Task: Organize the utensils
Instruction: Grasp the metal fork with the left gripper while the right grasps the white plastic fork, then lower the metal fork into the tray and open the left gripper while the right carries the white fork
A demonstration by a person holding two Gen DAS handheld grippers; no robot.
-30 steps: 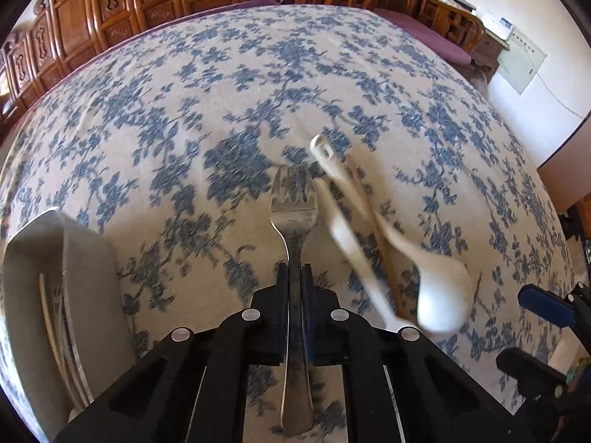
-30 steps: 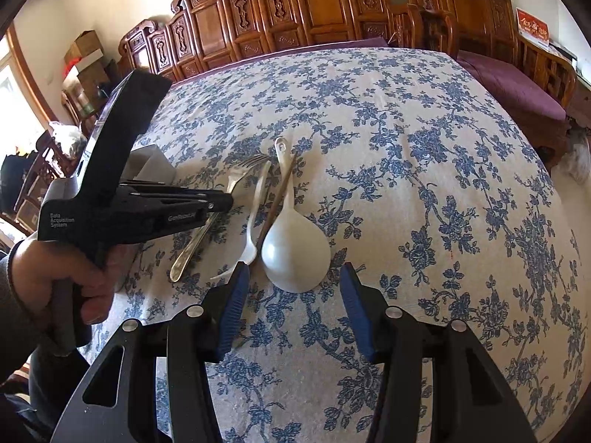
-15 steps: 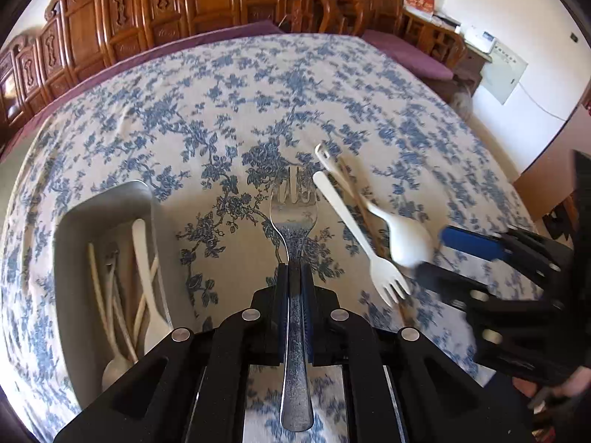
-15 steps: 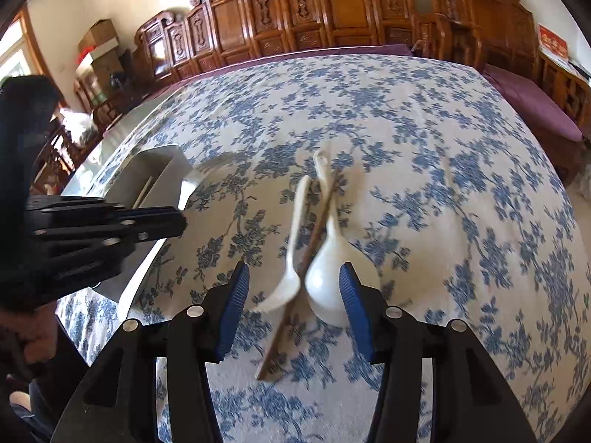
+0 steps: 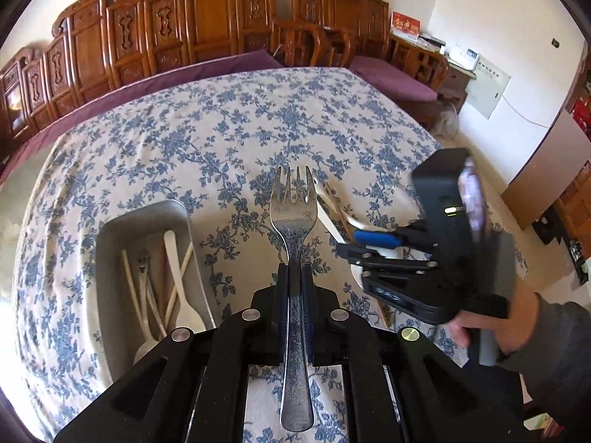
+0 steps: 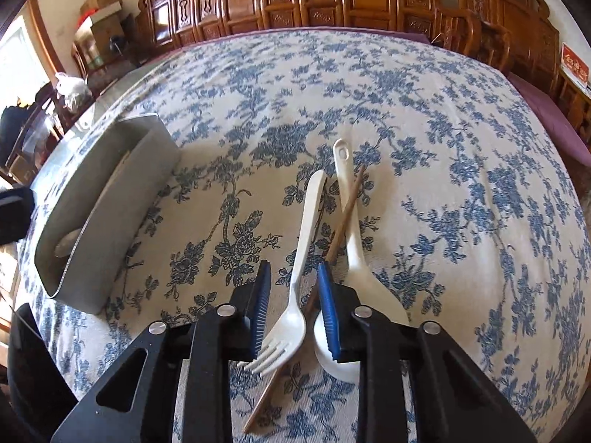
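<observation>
Two hand-held grippers in view, both pitched steeply down toward the tablecloth (image 6: 461,118).

Left gripper (image 5: 294,269): jaws clamped tight on the neck of a metal fork (image 5: 293,221), tines pointing away from the camera, handle running back between the black finger arms. The fork is held clear above the cloth, to the right of the grey tray (image 5: 110,243).

Right gripper (image 6: 293,295): held by a hand (image 5: 476,328) in a grey sleeve (image 5: 554,347). Its jaws have just been closing and now stand partly open, straddling the white plastic fork (image 6: 301,262), which lies on the cloth with tines toward the camera. Whether the blue ribbed pads (image 6: 263,306) touch it I cannot tell.

Materials:
- metal fork: polished, mottled reflections, four tines.
- white plastic fork: matte, slim flat handle.
- white spoon (image 6: 354,254): long handle with a hole at its end; deep bowl partly hidden behind the right pad.
- brown chopstick (image 6: 343,217): thin, wooden-looking, lying across the spoon handle.
- grey tray: rounded corners, smooth walls, holding pale utensils (image 5: 177,295).
- tablecloth: woven cream fabric, blue floral print.
</observation>
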